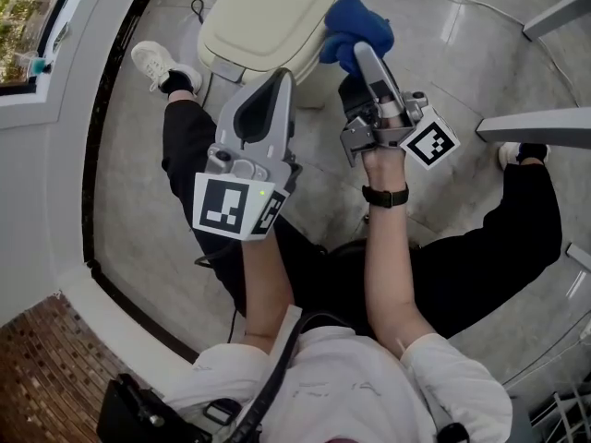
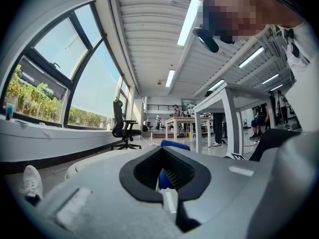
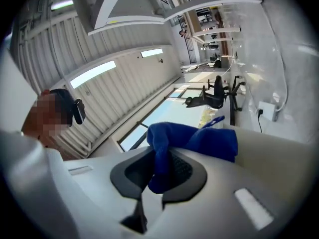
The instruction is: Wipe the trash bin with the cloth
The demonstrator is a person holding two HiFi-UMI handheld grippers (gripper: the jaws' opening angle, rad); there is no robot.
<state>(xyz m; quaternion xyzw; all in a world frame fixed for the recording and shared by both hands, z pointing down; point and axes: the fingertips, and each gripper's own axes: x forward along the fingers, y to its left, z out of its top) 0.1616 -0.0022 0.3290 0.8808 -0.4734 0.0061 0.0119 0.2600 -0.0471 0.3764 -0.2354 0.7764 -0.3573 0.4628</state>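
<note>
Trash bin: cream plastic trash bin [image 1: 272,17] with a smooth, rounded, closed lid. Stands on the glossy grey tiled floor [image 1: 462,72], close to that floor's dark window-side edge, between the seated person's spread legs. Lid surface plain and matte. Shows in the left gripper view as a pale curved shape [image 2: 87,164] and in the right gripper view as a broad pale surface [image 3: 279,158].

Cloth: deep blue, soft, bunched cleaning cloth [image 1: 355,26]. Lies crumpled against the right edge of the bin lid. In the right gripper view, one fold drops between the jaws and the rest bulges up and to the right [image 3: 199,138]. Seen beyond the tip of the left gripper as a small blue patch [image 2: 174,144].

Right gripper: grey two-jaw tool [image 1: 365,53] pointing at the lid's right edge. Jaws pinching a fold of the cloth [image 3: 162,156].

Left gripper: matching grey tool [image 1: 282,79], tip just in front of the bin's near side; contact with the bin not clear. Jaws pressed together, nothing between them [image 2: 164,156].

Person: seated, in black trousers, with a white sneaker [image 1: 152,63] on the floor left of the bin and a black wristwatch [image 1: 386,195] on the right wrist.
</note>
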